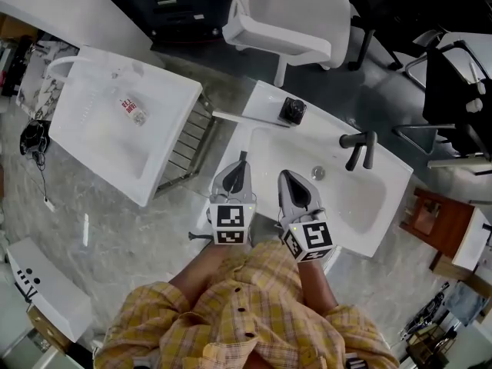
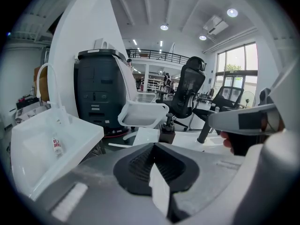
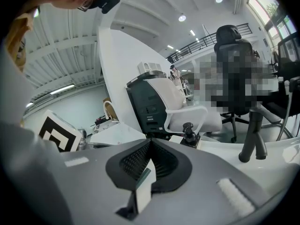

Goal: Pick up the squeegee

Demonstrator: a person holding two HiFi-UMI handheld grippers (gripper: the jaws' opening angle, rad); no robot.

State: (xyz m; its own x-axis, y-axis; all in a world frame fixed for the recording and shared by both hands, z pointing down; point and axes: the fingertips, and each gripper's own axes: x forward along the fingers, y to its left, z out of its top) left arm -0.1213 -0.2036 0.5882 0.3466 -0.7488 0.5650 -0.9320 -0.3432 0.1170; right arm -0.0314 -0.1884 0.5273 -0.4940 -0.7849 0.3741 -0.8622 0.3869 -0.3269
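The squeegee [image 1: 293,111] stands on the back left rim of the white sink [image 1: 384,206]: a black knobbed handle, with a thin pale bar running left from it past the rim. It shows beyond the jaws in the left gripper view [image 2: 166,128] and the right gripper view [image 3: 190,134]. My left gripper [image 1: 243,160] hovers at the sink's left edge, short of the squeegee, jaws together and empty [image 2: 152,146]. My right gripper [image 1: 287,177] is over the basin's near left part, also shut with nothing held [image 3: 150,142]. Neither touches the squeegee.
A black faucet [image 1: 358,147] rises at the sink's back, with the drain [image 1: 317,173] in front of it. A second white basin [image 1: 92,141] holding a small labelled bottle [image 1: 132,110] sits left, a metal rack [image 1: 188,141] between. A white chair [image 1: 288,18] stands behind.
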